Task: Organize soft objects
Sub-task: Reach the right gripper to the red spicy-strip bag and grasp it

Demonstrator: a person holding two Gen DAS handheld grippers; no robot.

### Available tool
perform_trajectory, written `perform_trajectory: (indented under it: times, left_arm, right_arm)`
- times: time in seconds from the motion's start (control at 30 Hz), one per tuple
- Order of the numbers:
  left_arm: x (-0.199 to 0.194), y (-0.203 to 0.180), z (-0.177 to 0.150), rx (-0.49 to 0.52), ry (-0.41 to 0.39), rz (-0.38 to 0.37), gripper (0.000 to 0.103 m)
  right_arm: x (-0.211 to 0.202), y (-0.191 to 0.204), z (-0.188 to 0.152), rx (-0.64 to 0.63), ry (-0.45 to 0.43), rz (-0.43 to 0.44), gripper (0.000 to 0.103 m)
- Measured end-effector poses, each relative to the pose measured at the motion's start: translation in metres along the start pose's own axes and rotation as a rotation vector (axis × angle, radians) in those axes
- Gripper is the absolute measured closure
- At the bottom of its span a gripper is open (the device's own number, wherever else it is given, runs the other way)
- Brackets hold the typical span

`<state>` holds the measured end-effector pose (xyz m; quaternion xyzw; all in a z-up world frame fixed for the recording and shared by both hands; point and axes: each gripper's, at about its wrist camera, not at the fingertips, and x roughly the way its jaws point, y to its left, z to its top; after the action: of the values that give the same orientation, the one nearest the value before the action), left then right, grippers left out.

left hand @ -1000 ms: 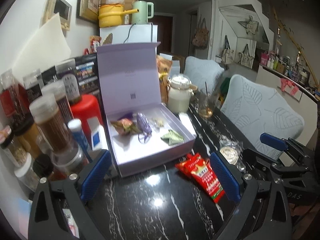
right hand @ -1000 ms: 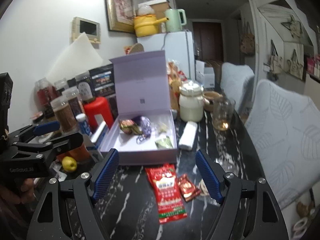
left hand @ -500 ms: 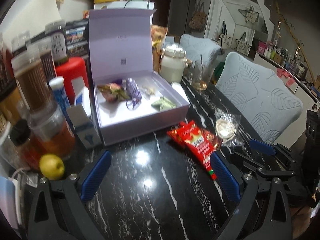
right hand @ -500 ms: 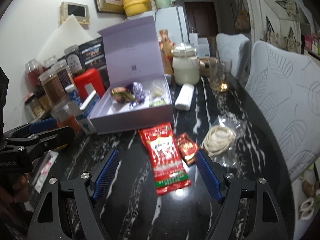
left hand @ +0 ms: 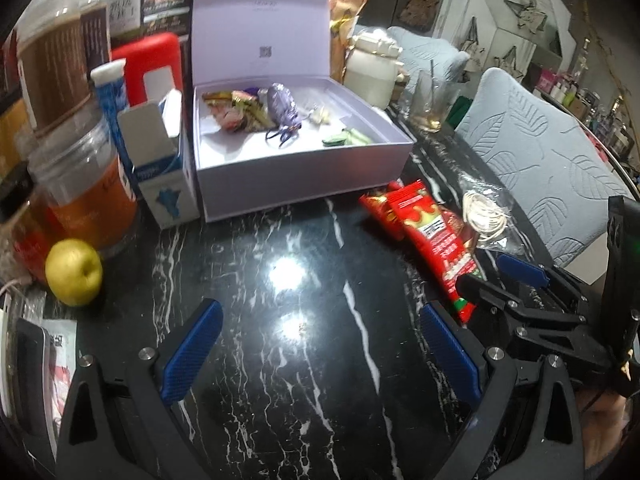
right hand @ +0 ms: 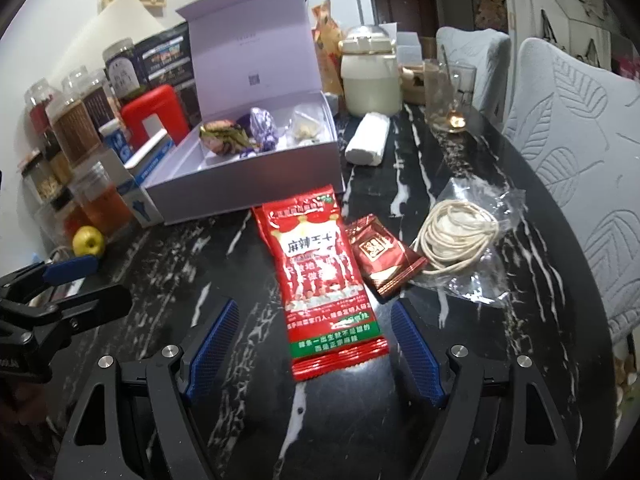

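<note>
Long red foil snack packet (right hand: 326, 276) flat on black marble table (right hand: 224, 360), unheld.
Your right gripper (right hand: 316, 350) gapes, straddling it; left gripper (left hand: 320, 360) empty, spread. Foil may slip from your pinch.

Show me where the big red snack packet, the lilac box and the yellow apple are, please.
Red snack packet (right hand: 324, 276): right wrist view, middle of its printed front.
Lilac box (left hand: 304, 178): left wrist view, its front wall.
Yellow apple (left hand: 73, 272): left wrist view, middle of the fruit.

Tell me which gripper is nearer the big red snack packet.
Right. The right gripper has the red snack packet between its open fingers; the left gripper is off to the packet's left, over bare tabletop.
</note>
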<state>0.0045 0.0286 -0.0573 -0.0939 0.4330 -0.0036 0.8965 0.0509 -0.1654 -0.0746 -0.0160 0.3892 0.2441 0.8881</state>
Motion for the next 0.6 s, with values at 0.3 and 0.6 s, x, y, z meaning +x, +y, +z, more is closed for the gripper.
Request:
perform_trajectory:
  times: [0.3,0.6]
  left_arm:
    - [0.006,0.001,0.004,-0.017,0.004,0.022,0.002]
    - [0.012,0.002,0.012,-0.045,0.014,0.042,0.002]
  right_arm:
    - [0.036,-0.002,0.012,-0.054,0.066,0.012,0.024]
    - [0.051,0.000,0.021,-0.129,0.104,-0.026,0.056]
